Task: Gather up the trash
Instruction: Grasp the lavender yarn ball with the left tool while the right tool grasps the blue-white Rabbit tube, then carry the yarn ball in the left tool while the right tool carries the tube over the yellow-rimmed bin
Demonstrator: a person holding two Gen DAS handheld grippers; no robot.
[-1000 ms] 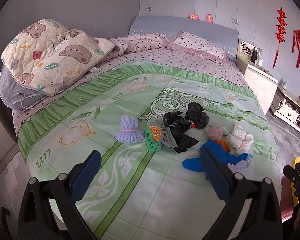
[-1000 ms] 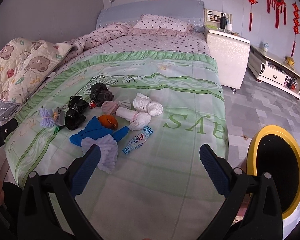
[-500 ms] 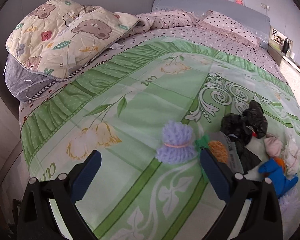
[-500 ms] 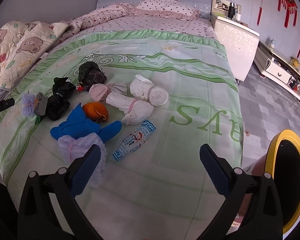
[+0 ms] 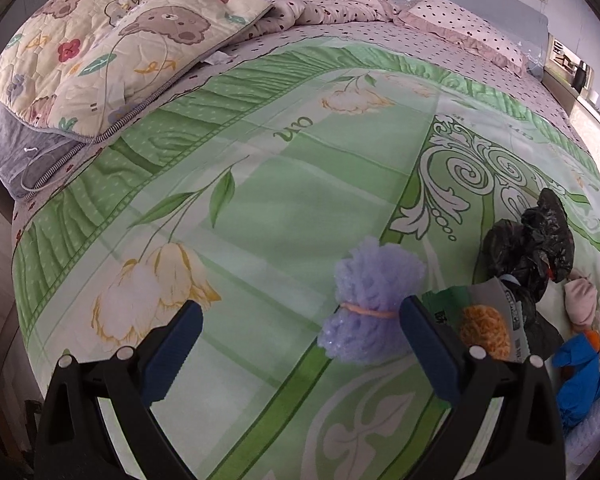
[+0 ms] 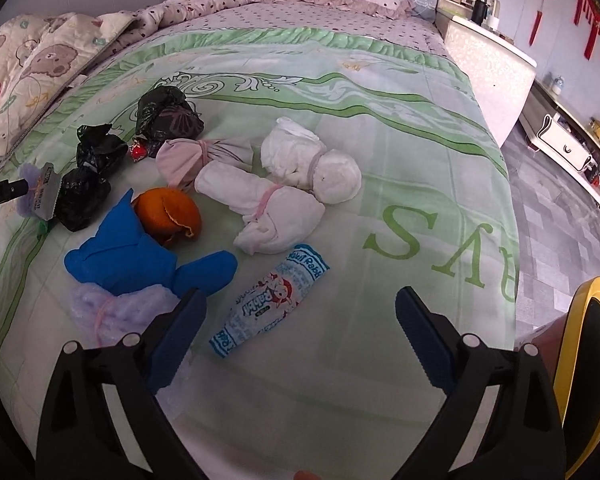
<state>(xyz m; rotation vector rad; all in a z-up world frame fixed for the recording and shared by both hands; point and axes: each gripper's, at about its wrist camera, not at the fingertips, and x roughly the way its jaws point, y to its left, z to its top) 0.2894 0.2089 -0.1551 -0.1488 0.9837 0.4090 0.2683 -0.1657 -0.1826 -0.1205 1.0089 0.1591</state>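
Left wrist view: left gripper (image 5: 300, 344) spread wide, empty — lilac foam bundle (image 5: 374, 306) just inside its 3 o'clock finger; snack packet (image 5: 486, 324) half hidden, print unreadable. Green floral bedspread (image 5: 284, 184).

Right wrist view: right gripper (image 6: 300, 332) closing, pads not yet touching — "Rabbit" wrapper (image 6: 270, 306) between them. Yellow-rimmed bin (image 6: 592, 360) cut off at 4 o'clock.
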